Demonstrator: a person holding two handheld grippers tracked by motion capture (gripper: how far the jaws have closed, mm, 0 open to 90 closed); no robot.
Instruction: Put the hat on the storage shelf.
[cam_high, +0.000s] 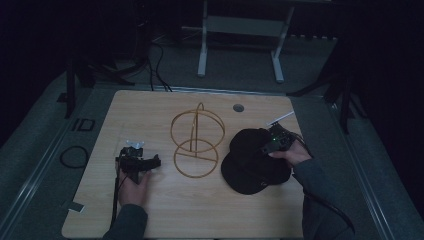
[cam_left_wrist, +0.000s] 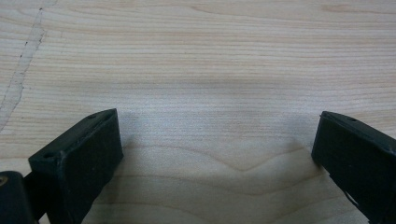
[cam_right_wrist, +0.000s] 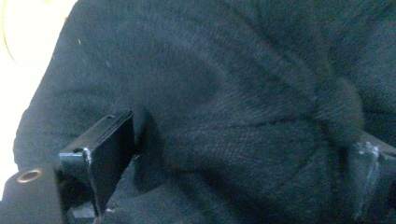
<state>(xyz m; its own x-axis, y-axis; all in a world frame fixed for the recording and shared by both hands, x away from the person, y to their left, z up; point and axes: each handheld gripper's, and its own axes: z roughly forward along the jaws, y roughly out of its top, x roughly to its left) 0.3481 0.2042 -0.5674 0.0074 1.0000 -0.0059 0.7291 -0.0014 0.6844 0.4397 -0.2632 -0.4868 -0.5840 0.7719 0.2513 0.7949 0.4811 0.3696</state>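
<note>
Table (cam_high: 150, 210): pale wood-grain top w/ rounded corners, room around it too dark to read. Black cap (cam_high: 252, 162), soft knit-like fabric w/ seams meeting at a top button, lay at table's right side. Wire stand (cam_high: 196, 145), thin brass-coloured hoops, stood mid-table just left of cap. Right gripper (cam_right_wrist: 243, 154) pressed into cap's crown, jaws spread w/ fabric bulging btwn; grip not certain. Left gripper (cam_left_wrist: 215, 144) jaws wide apart over bare wood
</note>
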